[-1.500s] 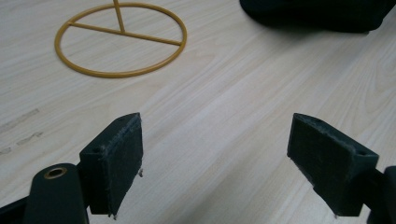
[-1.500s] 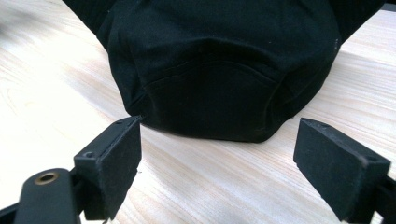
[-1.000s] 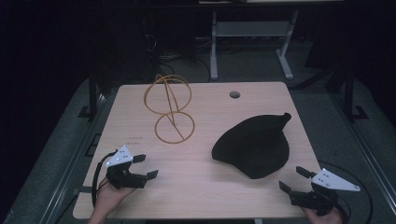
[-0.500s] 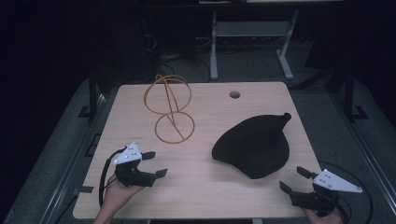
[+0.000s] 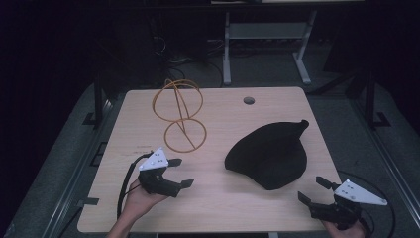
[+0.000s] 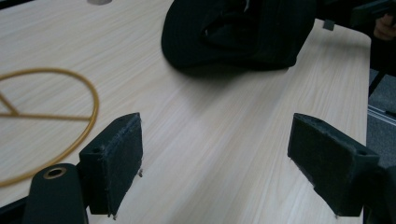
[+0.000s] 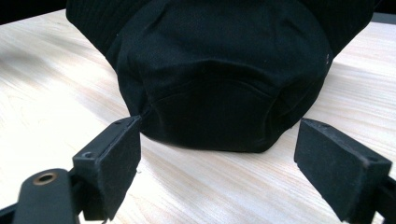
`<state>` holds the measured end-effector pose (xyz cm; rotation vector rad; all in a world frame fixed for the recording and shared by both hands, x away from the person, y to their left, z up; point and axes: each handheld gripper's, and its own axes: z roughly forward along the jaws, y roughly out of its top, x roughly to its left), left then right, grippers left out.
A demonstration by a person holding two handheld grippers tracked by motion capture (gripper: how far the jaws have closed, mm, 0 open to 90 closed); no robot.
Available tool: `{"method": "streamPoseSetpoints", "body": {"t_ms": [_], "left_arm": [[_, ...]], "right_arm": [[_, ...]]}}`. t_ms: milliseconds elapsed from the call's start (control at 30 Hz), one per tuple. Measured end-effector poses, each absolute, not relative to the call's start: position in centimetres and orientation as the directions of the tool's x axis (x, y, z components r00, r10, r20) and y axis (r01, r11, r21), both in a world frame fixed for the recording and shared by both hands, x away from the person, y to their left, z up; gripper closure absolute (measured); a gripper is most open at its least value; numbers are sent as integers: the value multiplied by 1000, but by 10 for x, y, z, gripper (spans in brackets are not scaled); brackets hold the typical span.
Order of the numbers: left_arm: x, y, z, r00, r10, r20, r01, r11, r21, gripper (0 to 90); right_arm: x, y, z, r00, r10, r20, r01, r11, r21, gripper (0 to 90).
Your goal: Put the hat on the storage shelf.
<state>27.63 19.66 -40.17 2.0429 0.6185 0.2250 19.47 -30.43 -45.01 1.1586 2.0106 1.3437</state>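
Dark room, wooden desk (image 5: 223, 208): from above, left gripper (image 5: 178, 173) and right gripper (image 5: 313, 191) both have fingers spread, empty. Left gripper view: black hat (image 6: 233, 32) far ahead, wire stand (image 6: 51, 116) left of the fingers. Right gripper view: hat just ahead. Nothing's started yet, looks like.

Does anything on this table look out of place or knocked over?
Nothing is spilled or broken. The black cap lies slumped on the table, its fabric creased. The wire stand is upright with its ring base flat. Both the left gripper and the right gripper are open and hold nothing.
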Motion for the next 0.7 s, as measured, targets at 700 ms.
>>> {"method": "streamPoseSetpoints", "body": {"t_ms": [700], "left_arm": [[296,113,-387,924,378,-54,254,-503,826,194]], "right_arm": [[194,-308,-450,-549,832,77,392,175,903,143]]}}
